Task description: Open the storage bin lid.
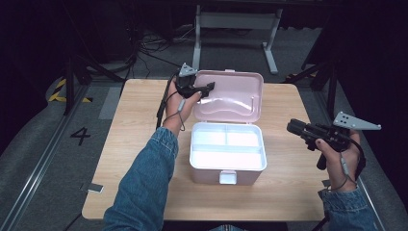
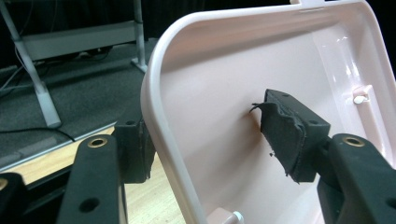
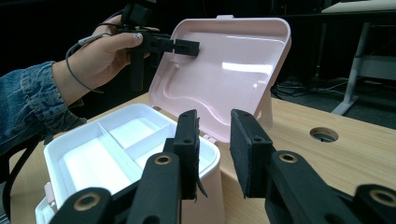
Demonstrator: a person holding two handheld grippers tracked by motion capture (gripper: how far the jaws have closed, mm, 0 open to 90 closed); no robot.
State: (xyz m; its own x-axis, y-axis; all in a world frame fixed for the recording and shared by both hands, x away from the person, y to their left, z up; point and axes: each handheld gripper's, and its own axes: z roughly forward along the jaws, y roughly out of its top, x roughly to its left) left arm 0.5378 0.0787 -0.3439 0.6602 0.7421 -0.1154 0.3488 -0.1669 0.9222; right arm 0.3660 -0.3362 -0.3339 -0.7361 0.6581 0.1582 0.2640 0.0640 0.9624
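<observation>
At the near edge of the wooden table [image 1: 144, 192], a pink storage box [image 1: 226, 171] stands open, its white tray [image 1: 228, 149] split into 3 compartments. To its right, the right gripper [image 1: 294, 127] hovers apart from the box, jaws spread with nothing between them. Farther back, the left gripper [image 1: 208, 88] straddles the left edge of the raised lid [image 1: 238, 94], jaws parted, pads not visibly pressing.

In the left gripper view the lid [image 2: 224, 93] runs off the top and right edges, and its rim hides part of one pad [image 2: 135, 149]. In the right gripper view the box [image 3: 93, 158] is cut by the bottom edge, behind the jaws.
</observation>
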